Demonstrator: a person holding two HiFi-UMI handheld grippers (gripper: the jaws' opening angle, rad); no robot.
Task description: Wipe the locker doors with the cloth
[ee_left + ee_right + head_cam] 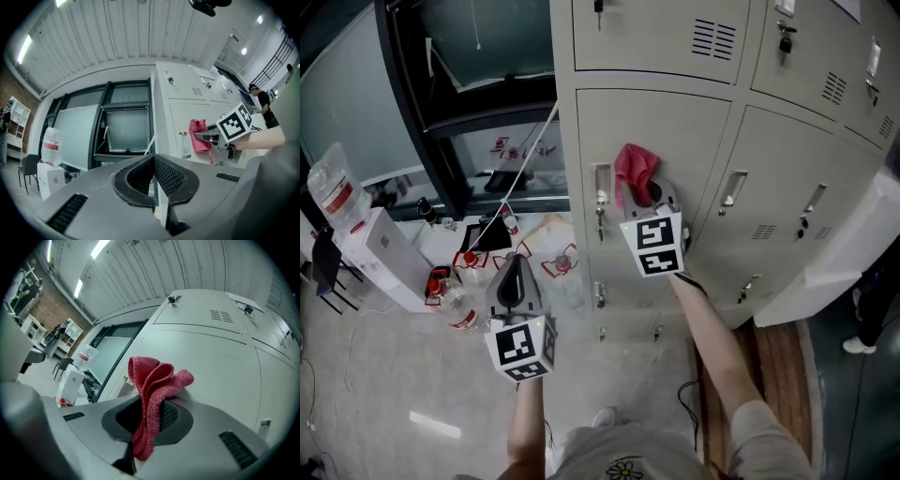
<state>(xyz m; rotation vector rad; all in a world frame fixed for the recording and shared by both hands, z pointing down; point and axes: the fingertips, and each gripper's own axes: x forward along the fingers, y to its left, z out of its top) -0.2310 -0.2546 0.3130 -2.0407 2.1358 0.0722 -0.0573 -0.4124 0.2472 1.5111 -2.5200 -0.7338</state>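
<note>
Against the upper left of the middle locker door (pixel 675 141), the red cloth (pixel 635 169) is bunched up just right of the door's slim handle plate (pixel 601 192), which has a key hanging under it. I have the cloth pinched between the fingers of my right gripper (pixel 649 195). In the right gripper view the fabric (pixel 154 385) is squeezed between the two dark pads, with a folded clump standing up past the tips and a tail hanging down towards the gripper's body. The clump lies close to the pale door panel (pixel 220 357); I cannot tell whether it actually touches the metal.

My left gripper (pixel 515 272) hangs lower and to the left, well apart from the lockers, over the floor (pixel 384 394). Its fingers are pressed together at the tips with nothing between them, as the left gripper view shows (pixel 152 161).

Further left, a white water dispenser (pixel 380 258) carries a large bottle (pixel 336 192), and a few plastic bottles (pixel 459 309) stand on the floor beside it, below a dark-framed window (pixel 478 112).
</note>
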